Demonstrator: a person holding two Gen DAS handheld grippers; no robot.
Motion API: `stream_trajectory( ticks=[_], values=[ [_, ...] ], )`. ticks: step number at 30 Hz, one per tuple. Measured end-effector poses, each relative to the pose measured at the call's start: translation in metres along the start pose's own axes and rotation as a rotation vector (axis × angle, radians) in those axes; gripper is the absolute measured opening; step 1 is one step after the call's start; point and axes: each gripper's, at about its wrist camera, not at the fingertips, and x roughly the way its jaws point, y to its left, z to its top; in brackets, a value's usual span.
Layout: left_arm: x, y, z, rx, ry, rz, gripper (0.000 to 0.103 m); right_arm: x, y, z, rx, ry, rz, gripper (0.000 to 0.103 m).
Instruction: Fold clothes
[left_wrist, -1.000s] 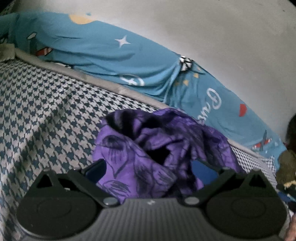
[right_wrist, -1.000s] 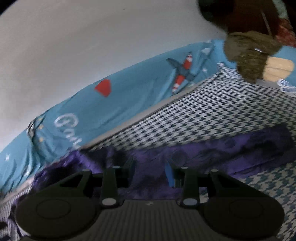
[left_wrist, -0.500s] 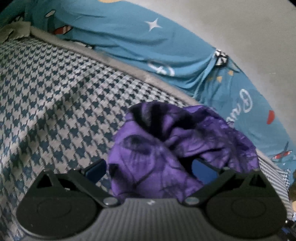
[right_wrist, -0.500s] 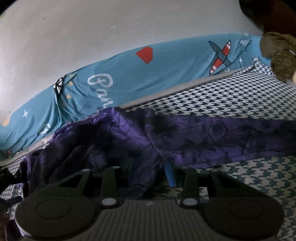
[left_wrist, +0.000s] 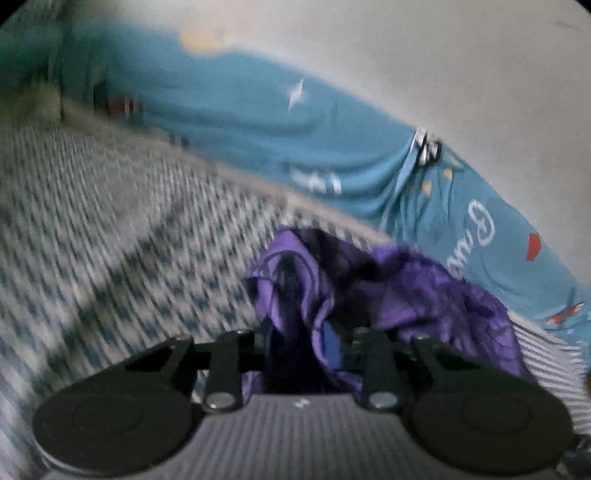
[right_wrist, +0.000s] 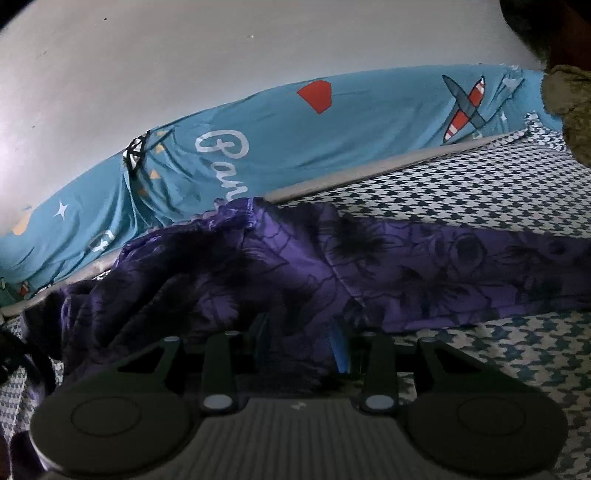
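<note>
A purple garment with dark flower print (left_wrist: 424, 295) lies bunched on the houndstooth bed cover (left_wrist: 110, 240). My left gripper (left_wrist: 299, 339) is at the garment's near left end. Its jaws are closing, with a fold of the cloth pinched between the blue pads. In the right wrist view the same garment (right_wrist: 406, 258) stretches as a long band to the right across the cover (right_wrist: 498, 184). My right gripper (right_wrist: 299, 339) is narrowly set, with bunched purple cloth gripped between its fingers. The left wrist view is blurred.
A blue printed sheet (right_wrist: 332, 147) runs along the far side of the bed against a pale wall (right_wrist: 221, 55). A brown plush thing (right_wrist: 569, 99) sits at the far right corner. Bare houndstooth cover spreads to the left in the left wrist view.
The left jaws went from wide apart to nearly together on a fold of the purple cloth. The right gripper came lower and nearer over the garment, its jaws unchanged.
</note>
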Motion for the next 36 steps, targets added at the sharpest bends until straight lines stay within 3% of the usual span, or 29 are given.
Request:
stream_trajectory(
  ticks=[5,8,15,23,28,33,36],
  values=[
    [-0.021,0.002,0.025,0.106,-0.175,0.164,0.022,0.005,0.01,-0.001,-0.012,-0.001,0.022,0.036],
    [-0.024,0.013,0.045,0.119,-0.23,0.237,0.022,0.007,0.017,-0.001,-0.026,-0.009,0.042,0.036],
    [-0.007,0.046,0.078,0.103,-0.267,0.383,0.022,0.014,0.035,-0.001,-0.07,-0.018,0.07,0.036],
    [-0.018,0.093,0.097,0.042,-0.301,0.49,0.022,0.025,0.049,0.005,-0.065,-0.026,0.108,0.036],
    [-0.02,0.113,0.106,0.055,-0.343,0.569,0.018,0.03,0.061,0.003,-0.083,-0.022,0.138,0.036],
    [-0.018,0.142,0.115,-0.05,-0.288,0.546,0.018,0.033,0.073,-0.001,-0.122,-0.027,0.158,0.036],
    [-0.01,0.147,0.112,-0.081,-0.215,0.453,0.018,0.035,0.078,-0.003,-0.144,-0.026,0.157,0.036]
  ],
)
